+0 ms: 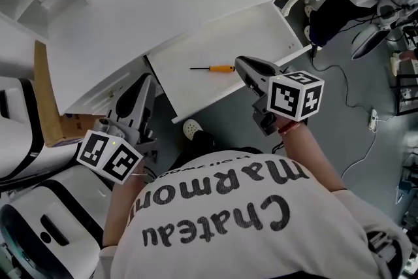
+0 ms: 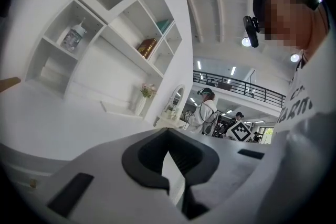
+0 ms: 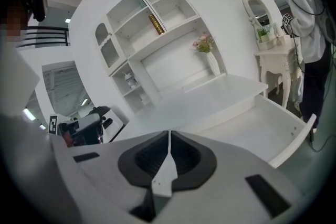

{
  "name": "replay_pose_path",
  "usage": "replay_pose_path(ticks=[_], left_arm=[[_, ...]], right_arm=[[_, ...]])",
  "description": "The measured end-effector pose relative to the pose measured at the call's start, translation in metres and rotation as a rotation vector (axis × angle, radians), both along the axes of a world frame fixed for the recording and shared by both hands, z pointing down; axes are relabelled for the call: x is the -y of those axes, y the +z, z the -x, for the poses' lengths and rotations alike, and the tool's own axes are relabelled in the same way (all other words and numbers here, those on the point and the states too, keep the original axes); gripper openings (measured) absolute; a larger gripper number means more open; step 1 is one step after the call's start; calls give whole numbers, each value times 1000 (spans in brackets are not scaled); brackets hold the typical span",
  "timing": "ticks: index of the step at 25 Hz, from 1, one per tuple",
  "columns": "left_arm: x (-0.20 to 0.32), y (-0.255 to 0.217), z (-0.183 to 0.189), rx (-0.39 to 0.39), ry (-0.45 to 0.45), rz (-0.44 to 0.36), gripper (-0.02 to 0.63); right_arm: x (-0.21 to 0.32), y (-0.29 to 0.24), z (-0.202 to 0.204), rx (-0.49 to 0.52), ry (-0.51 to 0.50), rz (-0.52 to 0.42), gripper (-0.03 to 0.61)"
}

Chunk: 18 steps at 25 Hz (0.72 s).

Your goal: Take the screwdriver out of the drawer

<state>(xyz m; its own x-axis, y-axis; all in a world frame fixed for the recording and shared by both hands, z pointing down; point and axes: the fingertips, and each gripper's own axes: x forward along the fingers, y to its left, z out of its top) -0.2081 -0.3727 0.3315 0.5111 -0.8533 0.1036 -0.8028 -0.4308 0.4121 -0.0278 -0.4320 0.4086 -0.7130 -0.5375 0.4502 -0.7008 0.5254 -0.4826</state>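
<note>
Screwdriver point(image 1: 213, 68): lies flat in the open drawer point(image 1: 261, 26), orange handle to the right, nothing touching it.
Right tongs point(image 1: 241, 63): together, empty, just right of the handle.
Left tongs point(image 1: 144, 82): together, empty, left of the drawer, under the tabletop point(image 1: 163, 3) edge.

Screwdriver point(image 1: 212, 68): slim, with an orange handle and a thin dark shaft. Lies flat on the drawer's white floor, about midway along its width and nearer the front panel than the back. Handle toward the right of the head view, shaft tip toward the left, set slightly askew to the front edge. Touches no wall.

Drawer point(image 1: 196, 89): white, shallow, pulled well out, open to the top. Seen in the right gripper view point(image 3: 262, 123) as a pale tray with a raised front panel; screwdriver not made out there.
</note>
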Motion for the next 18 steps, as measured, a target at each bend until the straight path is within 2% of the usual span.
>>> replay_pose_path(ticks=[6,14,18], left_arm=[[42,7,29,7,-3,18,21],[71,26,66,20,-54,52,21],[75,34,77,33,-70,66,21]], right_arm=[[42,20,24,-48,-20,40,32],[75,79,43,-217,-132,88,32],[75,114,56,-316,-240,136,35]])
